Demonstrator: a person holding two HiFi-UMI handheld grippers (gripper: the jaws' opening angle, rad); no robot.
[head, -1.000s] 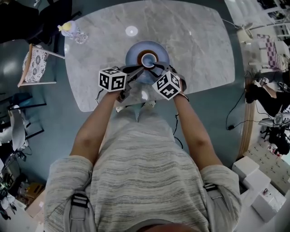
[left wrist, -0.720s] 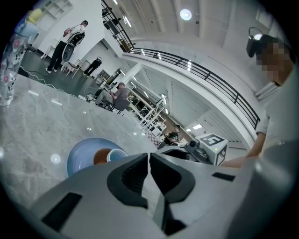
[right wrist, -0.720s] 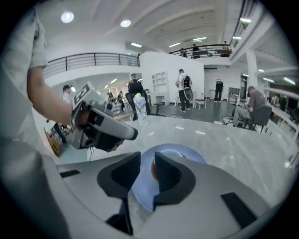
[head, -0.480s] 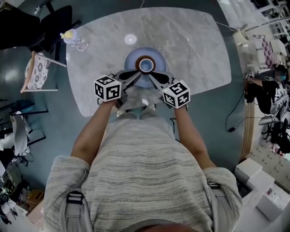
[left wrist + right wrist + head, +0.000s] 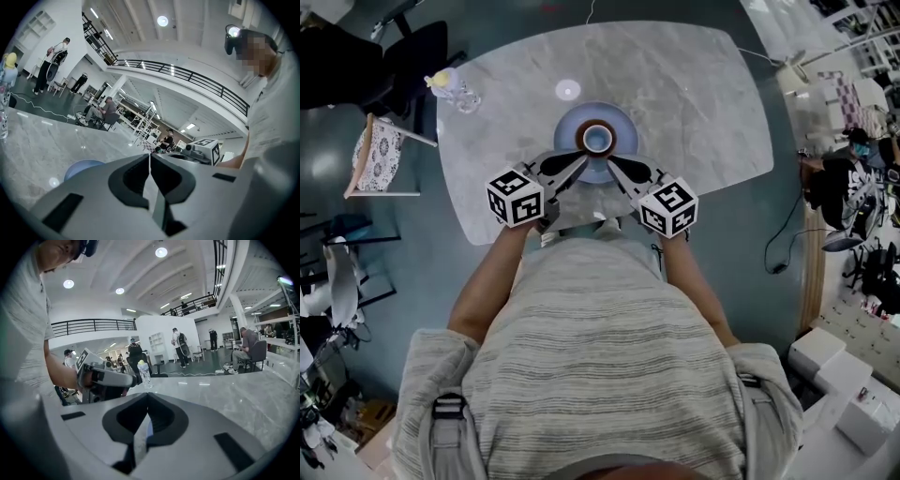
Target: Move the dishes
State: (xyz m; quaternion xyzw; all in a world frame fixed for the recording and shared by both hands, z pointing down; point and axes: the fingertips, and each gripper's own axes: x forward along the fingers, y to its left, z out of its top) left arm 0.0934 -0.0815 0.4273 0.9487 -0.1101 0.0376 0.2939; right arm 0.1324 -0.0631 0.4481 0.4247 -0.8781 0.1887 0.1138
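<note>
A blue plate (image 5: 570,129) sits on the marble surface (image 5: 694,94), midway along its near edge and a little in from it. A brown cup (image 5: 598,138) stands on the plate's middle. The left gripper (image 5: 577,161) and right gripper (image 5: 616,164) reach in from the near edge, their tips at the plate's near rim on either side of the cup. Whether they touch it cannot be told. Both pairs of jaws are clenched together with nothing between them. A bottle (image 5: 451,85) stands at the far left corner.
</note>
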